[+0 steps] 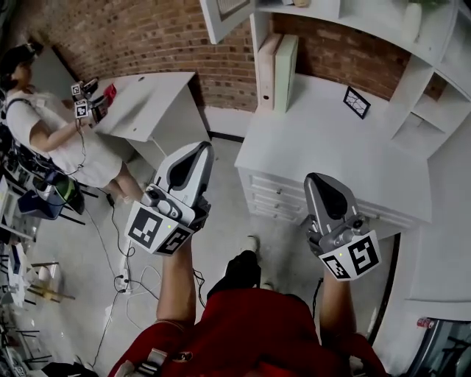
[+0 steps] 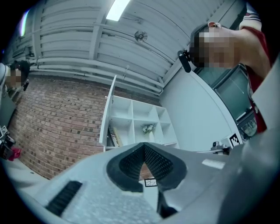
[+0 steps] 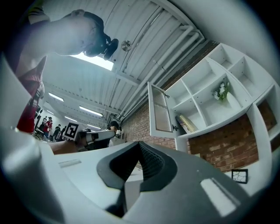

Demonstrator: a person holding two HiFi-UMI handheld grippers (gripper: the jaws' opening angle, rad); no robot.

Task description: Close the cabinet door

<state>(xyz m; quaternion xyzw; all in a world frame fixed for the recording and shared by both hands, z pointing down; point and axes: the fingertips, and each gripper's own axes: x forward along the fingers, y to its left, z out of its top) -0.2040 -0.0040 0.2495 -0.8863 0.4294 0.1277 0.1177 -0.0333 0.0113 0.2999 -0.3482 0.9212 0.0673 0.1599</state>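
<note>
The white cabinet door (image 1: 224,16) hangs open at the left end of the wall shelf unit (image 1: 434,81), above the white desk (image 1: 331,140). It shows edge-on as the door (image 2: 108,111) in the left gripper view and with its mesh panel as the door (image 3: 159,109) in the right gripper view. Both grippers are held out in front of me, well short of the door and below it. My left gripper (image 1: 193,158) is shut and holds nothing, seen from behind as the gripper (image 2: 143,151). My right gripper (image 1: 318,180), seen close as the gripper (image 3: 139,151), is also shut and holds nothing.
Upright binders (image 1: 276,70) and a small picture frame (image 1: 357,101) stand on the desk, which has drawers (image 1: 276,199) facing me. Another person (image 1: 44,132) with grippers sits at a second white table (image 1: 147,103) to the left. Cables (image 1: 121,280) lie on the floor.
</note>
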